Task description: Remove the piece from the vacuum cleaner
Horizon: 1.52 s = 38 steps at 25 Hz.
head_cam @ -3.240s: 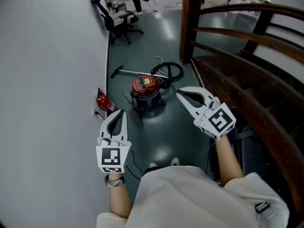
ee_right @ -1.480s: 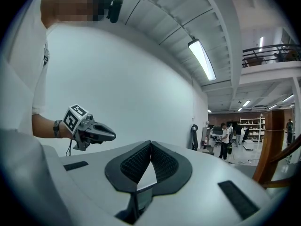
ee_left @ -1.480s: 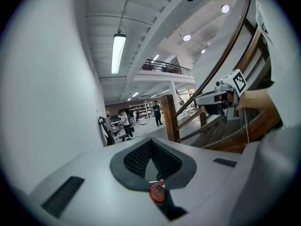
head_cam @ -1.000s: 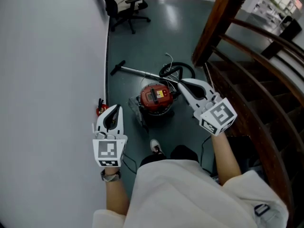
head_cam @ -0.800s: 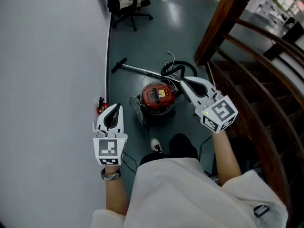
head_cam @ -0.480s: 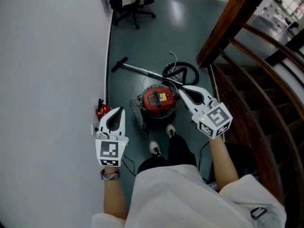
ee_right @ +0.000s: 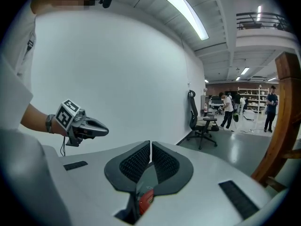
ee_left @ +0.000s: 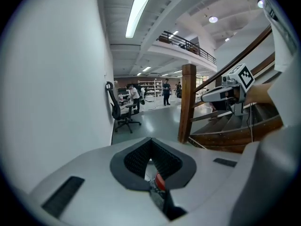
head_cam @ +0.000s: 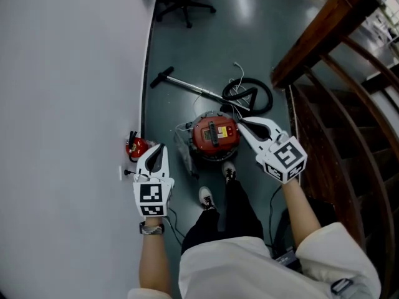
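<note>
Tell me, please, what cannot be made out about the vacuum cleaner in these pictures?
- Head view: the right gripper covers the right edge of the vacuum cleaner, near the hose.
- Head view: the label on top is too small to read.
- Both gripper views: the shut fingers hide what lies below; only a red sliver shows in the gap.

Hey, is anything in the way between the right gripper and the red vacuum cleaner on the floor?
Nothing visible does. In the head view the right gripper, shut and empty, hangs over the right edge of the vacuum cleaner, with only open air between them.
</note>
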{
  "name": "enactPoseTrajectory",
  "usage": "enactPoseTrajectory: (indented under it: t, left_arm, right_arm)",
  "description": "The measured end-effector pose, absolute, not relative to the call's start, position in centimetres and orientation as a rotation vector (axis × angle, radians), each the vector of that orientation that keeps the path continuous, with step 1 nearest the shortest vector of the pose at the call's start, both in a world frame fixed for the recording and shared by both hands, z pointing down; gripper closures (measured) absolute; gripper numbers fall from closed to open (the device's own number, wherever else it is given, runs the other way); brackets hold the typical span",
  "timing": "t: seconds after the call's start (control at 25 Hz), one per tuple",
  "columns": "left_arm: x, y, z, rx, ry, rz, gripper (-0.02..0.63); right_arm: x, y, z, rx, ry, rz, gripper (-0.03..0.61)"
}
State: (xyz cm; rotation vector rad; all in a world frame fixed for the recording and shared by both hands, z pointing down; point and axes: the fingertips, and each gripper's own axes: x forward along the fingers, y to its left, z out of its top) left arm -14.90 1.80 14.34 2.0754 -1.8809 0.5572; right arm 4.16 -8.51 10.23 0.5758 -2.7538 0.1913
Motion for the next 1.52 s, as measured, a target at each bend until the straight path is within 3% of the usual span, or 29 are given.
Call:
enactPoseTrajectory:
  t: [0.64, 1.08, 1.24, 1.52]
  left_arm:
    - [-14.8, -1.9, 28.2, 1.920, -1.827, 0.543, 0.609]
    - [-14.9, -2.0, 37.4, 1.868, -1.760, 0.575, 0.560]
    - [-14.9, -1.7, 41.0, 1.832, -1.743, 0.571, 0.555]
    - [-13.8, -1.1, 47.4, 1.822, -1.650, 0.648, 0.542]
  right_arm:
    - [0.1, -11.7, 27.5, 0.484, -2.678, 0.433, 0.546]
    - [0.3, -12.6, 36.7, 0.484, -2.598, 0.554, 0.541]
    - [0.1, -12.8, 40.3, 0.468, -2.563, 0.600, 0.485]
    - [-0.1, -12.2, 45.8, 0.454, -2.501, 0.649, 0.475]
